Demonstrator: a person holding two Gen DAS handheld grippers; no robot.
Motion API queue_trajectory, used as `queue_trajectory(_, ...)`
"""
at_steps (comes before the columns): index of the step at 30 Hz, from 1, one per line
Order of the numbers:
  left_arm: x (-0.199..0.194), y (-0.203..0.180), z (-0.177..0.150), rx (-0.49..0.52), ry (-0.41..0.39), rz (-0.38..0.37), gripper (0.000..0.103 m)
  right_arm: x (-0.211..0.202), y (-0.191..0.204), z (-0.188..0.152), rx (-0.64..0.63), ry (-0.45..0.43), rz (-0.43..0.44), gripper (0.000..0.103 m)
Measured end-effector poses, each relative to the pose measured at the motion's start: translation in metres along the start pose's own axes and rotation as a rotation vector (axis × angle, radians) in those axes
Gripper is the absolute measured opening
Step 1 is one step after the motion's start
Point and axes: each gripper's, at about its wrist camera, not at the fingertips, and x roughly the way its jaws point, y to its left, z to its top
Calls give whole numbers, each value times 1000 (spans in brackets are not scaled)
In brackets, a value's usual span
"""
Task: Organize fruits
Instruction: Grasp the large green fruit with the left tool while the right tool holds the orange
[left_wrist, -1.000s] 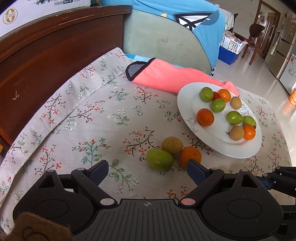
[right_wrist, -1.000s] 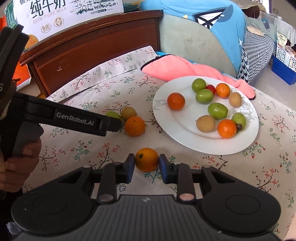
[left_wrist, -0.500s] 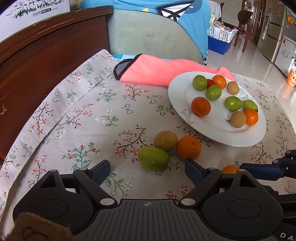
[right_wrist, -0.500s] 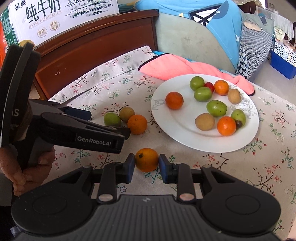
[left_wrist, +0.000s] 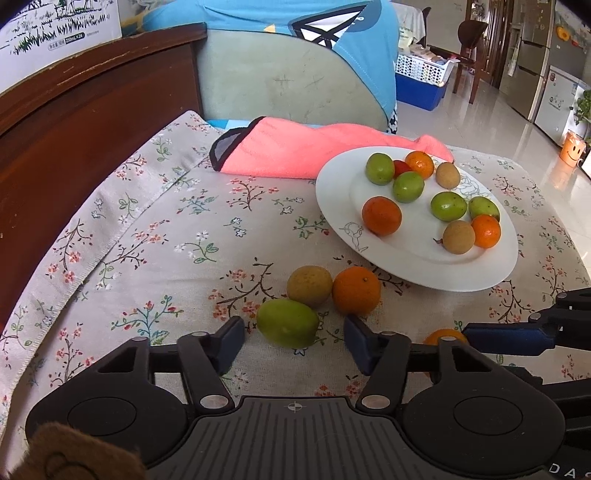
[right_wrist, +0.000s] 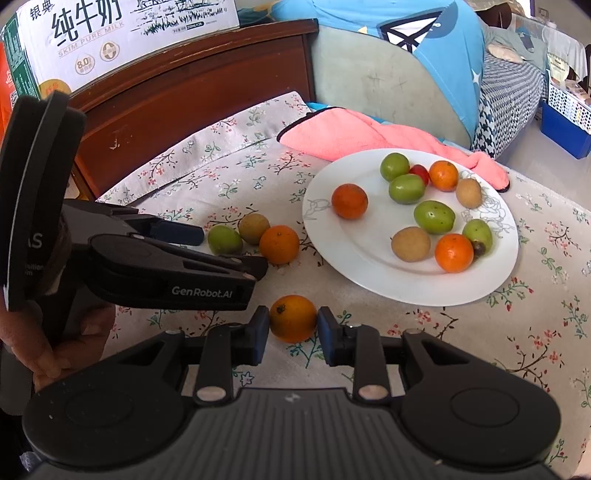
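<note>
A white plate (left_wrist: 334, 206) (right_wrist: 373, 275) on the floral cloth holds several green, orange and brown fruits. Beside its near-left rim lie a green fruit (left_wrist: 287, 322) (right_wrist: 224, 239), a brown fruit (left_wrist: 309, 286) (right_wrist: 254, 228) and an orange (left_wrist: 356, 290) (right_wrist: 279, 243). My left gripper (left_wrist: 293, 329) (right_wrist: 227, 251) straddles the green fruit with its jaws closing; small gaps still show on both sides of the fruit. My right gripper (right_wrist: 291, 326) is shut on another orange (right_wrist: 293, 318) (left_wrist: 441, 336), which rests on the cloth in front of the plate.
A pink towel (left_wrist: 314, 151) lies behind the plate against a padded chair back (left_wrist: 280, 77). A dark wooden headboard (left_wrist: 85, 122) runs along the left, with a milk carton box (right_wrist: 122, 33) on top. A hand (right_wrist: 62, 347) holds the left gripper.
The left gripper has crept forward onto the green fruit and its jaws have narrowed around it. The right gripper has stayed still, clamped on its orange.
</note>
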Motion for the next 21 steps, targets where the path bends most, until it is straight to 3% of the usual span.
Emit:
queue_trajectory(1, -1, 0, 0, -2, -2, -2, 41, 0, 0, 0, 0, 0, 0, 29)
queue_trajectory(4, -3, 4, 1, -25, -2, 0, 33, 0, 0, 0, 1, 0, 1, 29)
queue_trajectory(21, -28, 25, 0, -134, -33, -23, 33, 1, -6, 2, 47, 6, 29, 29)
